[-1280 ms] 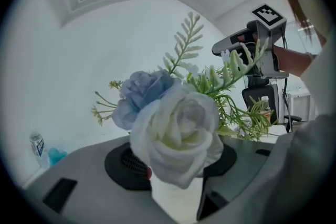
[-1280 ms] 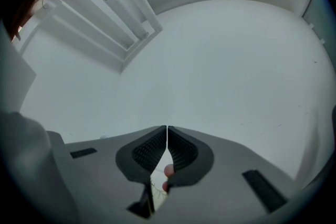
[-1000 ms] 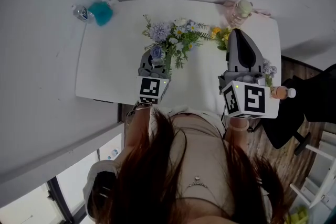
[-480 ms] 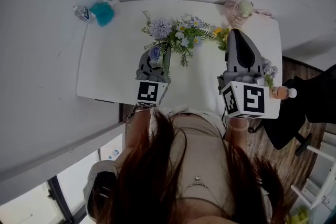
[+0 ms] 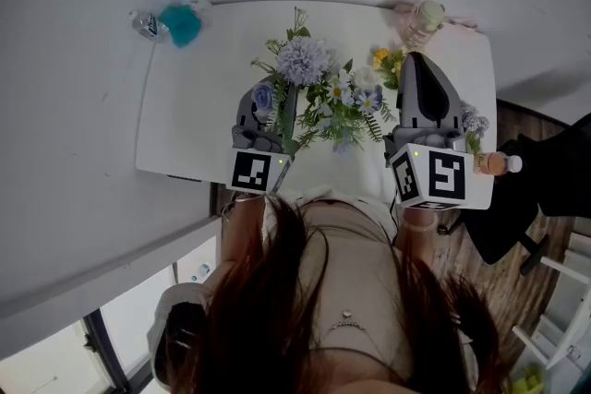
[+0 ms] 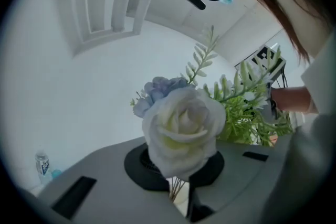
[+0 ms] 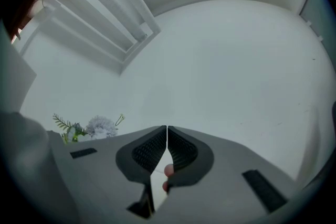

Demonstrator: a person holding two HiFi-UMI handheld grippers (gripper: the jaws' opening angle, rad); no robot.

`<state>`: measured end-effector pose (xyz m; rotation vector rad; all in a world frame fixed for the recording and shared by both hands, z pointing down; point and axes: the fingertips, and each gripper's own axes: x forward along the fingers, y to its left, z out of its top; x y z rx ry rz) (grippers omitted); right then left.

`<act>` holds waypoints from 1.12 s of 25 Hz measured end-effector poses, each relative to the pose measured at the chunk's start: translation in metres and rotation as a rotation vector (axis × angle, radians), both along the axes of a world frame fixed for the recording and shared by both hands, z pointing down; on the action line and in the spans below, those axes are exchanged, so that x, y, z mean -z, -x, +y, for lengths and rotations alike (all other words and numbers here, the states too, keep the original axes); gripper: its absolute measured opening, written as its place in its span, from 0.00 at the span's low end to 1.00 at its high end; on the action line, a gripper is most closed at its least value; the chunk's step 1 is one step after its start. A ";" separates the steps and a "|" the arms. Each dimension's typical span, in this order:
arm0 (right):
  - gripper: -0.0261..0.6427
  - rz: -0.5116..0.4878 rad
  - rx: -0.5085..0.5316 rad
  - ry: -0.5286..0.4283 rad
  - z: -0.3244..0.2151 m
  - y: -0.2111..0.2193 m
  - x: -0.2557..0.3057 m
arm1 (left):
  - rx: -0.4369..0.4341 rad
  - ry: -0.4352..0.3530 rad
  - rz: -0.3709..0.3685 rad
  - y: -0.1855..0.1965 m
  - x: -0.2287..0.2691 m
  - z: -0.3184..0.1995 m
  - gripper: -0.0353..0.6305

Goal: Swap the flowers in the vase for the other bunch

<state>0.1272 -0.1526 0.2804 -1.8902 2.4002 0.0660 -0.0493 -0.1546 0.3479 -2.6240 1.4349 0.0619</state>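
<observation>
you had a white table (image 5: 203, 106) in a pale room, teal thing (image 5: 177, 21) on its far left corner. your left gripper (image 5: 275, 106) had just been closing and was clamped on the stems of the lilac-and-white bunch (image 5: 323, 92), blooms spreading toward your right gripper (image 5: 417, 60), which was pinched together on nothing.

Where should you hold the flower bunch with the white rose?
By the thin stems below the white rose, coming from the stem end. They gather into one narrow bundle, while the rose and leaves spread wide. The left gripper has just been closing its jaws there, stems between them.
</observation>
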 end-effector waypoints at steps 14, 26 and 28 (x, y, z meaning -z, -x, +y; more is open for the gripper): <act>0.08 -0.016 0.009 0.003 -0.001 0.002 0.001 | 0.021 -0.125 0.223 0.042 0.095 0.009 0.09; 0.08 -0.044 0.052 0.013 -0.001 0.008 -0.004 | 0.090 -0.185 0.291 0.079 0.131 0.024 0.09; 0.08 -0.042 0.054 0.012 0.000 0.012 -0.002 | 0.135 -0.166 0.272 0.093 0.126 0.025 0.08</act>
